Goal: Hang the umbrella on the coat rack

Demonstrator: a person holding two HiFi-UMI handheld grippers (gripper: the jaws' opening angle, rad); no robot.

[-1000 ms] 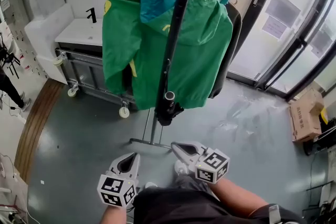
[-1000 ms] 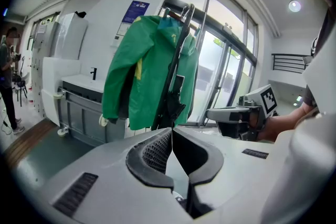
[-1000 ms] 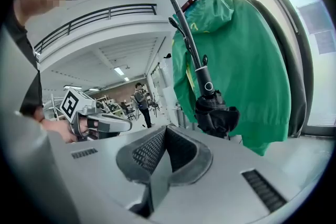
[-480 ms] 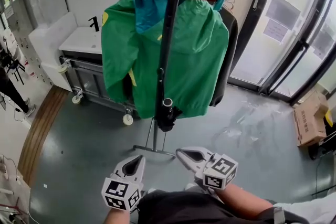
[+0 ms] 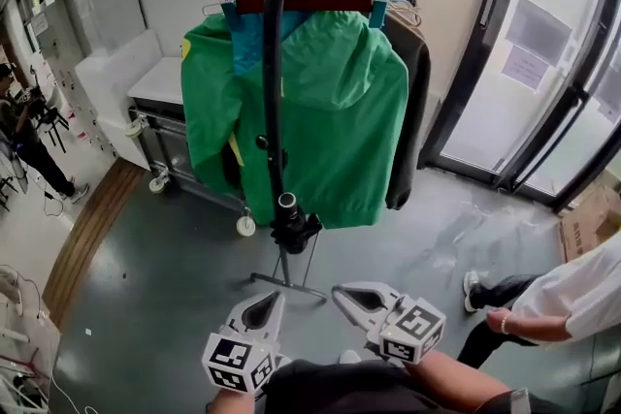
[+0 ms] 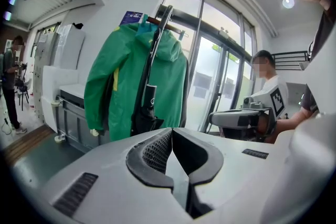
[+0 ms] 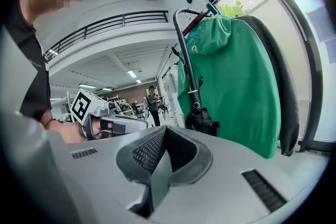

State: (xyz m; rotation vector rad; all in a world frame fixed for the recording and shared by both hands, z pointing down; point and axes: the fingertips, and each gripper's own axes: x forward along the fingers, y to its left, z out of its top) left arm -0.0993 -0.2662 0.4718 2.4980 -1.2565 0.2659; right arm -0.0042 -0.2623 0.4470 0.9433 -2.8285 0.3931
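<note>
The left gripper [image 6: 171,130] has its jaws pressed together on nothing. The right gripper [image 7: 165,129] is the same: pads meeting, nothing between them. Both are held low in front of the person, side by side and pointing toward the coat rack [image 5: 271,63], well apart from it.

Out past the jaw tips, the umbrella [image 5: 293,233] is a black folded bundle against the rack's near end upright, low down and just above the foot bar. Nothing is holding it up. I judge the hanging itself to be done, with at most a step back from the rack left. No view shows what catches it, whether strap, hook or knob, so I cannot say how secure it is.

Above it, on the top rail, a green jacket [image 5: 330,111] hangs from a wooden hanger [image 5: 301,3], with a dark coat [image 5: 412,92] behind it.

The head view alone shows both grippers together, the gap of floor [image 5: 146,257] between them and the rack's foot, and a bystander [image 5: 572,296] at the right. The left gripper view alone shows the umbrella's stubby cylinder uppermost, with the cloth bunched beneath. The right gripper view alone shows the upright's curved top corner side-on and a small fitting on the upright just above the umbrella.
</note>
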